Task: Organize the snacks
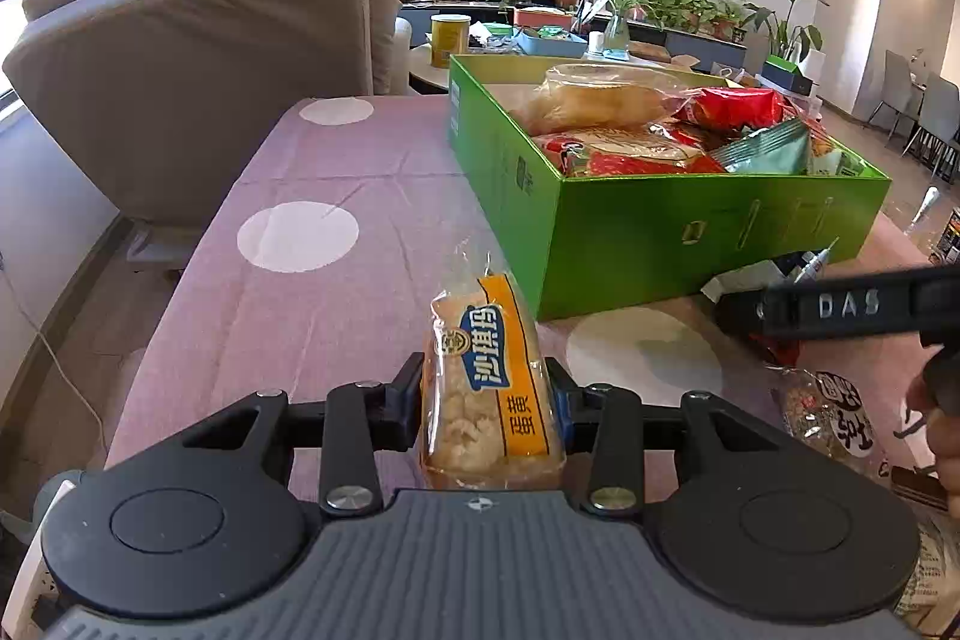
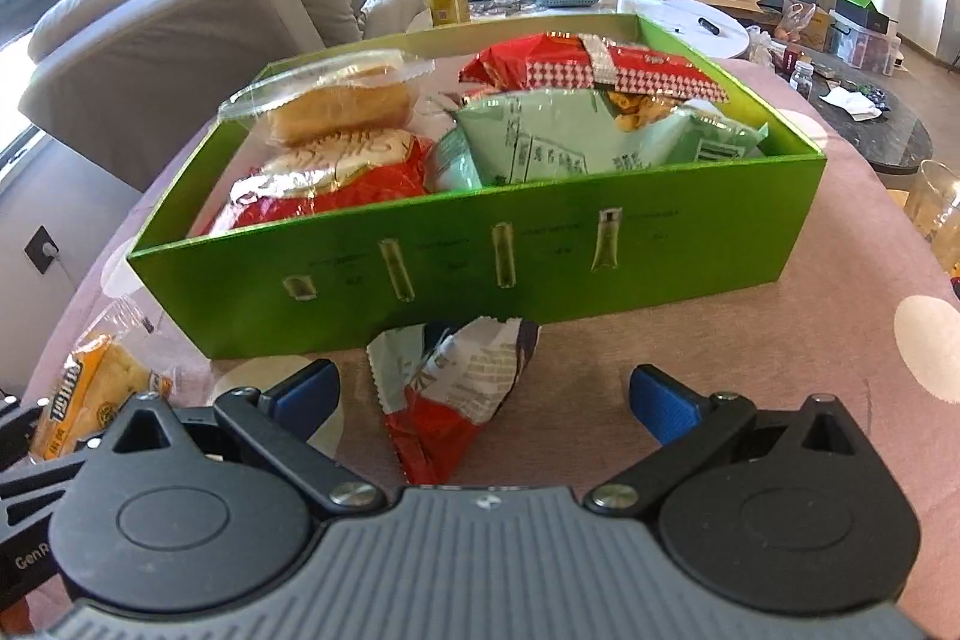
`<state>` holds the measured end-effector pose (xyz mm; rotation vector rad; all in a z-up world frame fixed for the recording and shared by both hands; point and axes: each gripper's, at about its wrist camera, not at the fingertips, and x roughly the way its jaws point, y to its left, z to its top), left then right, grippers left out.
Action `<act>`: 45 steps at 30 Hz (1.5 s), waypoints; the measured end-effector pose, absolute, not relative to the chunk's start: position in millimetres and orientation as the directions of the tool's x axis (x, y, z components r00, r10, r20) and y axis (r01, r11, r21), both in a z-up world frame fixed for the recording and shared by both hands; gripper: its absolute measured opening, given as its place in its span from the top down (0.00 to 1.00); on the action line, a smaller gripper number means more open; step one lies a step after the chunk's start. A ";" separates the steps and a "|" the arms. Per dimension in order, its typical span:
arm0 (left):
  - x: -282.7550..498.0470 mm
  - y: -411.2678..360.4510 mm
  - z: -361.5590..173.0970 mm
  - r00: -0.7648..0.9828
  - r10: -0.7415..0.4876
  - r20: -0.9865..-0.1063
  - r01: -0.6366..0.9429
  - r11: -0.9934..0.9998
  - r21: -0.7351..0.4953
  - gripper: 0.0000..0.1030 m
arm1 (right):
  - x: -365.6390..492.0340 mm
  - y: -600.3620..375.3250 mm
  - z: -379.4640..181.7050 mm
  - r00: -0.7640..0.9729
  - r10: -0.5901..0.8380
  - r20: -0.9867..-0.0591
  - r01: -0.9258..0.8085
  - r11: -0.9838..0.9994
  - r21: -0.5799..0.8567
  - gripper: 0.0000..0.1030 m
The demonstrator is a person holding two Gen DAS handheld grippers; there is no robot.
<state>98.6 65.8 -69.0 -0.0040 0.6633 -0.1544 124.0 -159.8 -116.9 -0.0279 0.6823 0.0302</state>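
Note:
My left gripper [image 1: 485, 397] is shut on a clear-wrapped yellow cake pack [image 1: 489, 382] with a blue label, close to the pink dotted tablecloth. The same cake pack [image 2: 90, 388] shows at the left edge of the right wrist view. My right gripper [image 2: 483, 397] stands open on either side of a crumpled red-and-white snack packet [image 2: 456, 394] that lies on the cloth; its pads do not touch it. Just beyond is the green box [image 2: 540, 256], holding several snack bags and bread. The green box [image 1: 660, 232] also appears to the right in the left wrist view.
The right gripper's black arm [image 1: 840, 307] reaches in from the right in the left wrist view, above a dark-labelled snack bag [image 1: 834, 412]. A grey sofa [image 1: 198, 58] stands left of the table. A glass jar [image 2: 936, 208] is at the right edge.

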 end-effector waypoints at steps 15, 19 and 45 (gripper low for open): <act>86.6 67.1 -54.5 0.795 -0.120 -0.595 0.107 0.993 -0.056 0.67 | 99.2 -184.7 -99.9 0.813 0.093 -0.574 -0.048 0.994 0.093 0.48; 78.9 65.0 -46.4 0.806 -0.123 -0.578 0.109 0.992 -0.059 0.67 | 90.8 -186.2 -91.2 0.836 0.102 -0.540 -0.061 0.994 0.092 0.48; 96.8 17.4 5.4 0.846 -0.198 -0.496 0.220 0.975 -0.014 0.67 | 85.4 -209.7 -55.7 0.895 0.155 -0.417 -0.123 0.987 0.101 0.48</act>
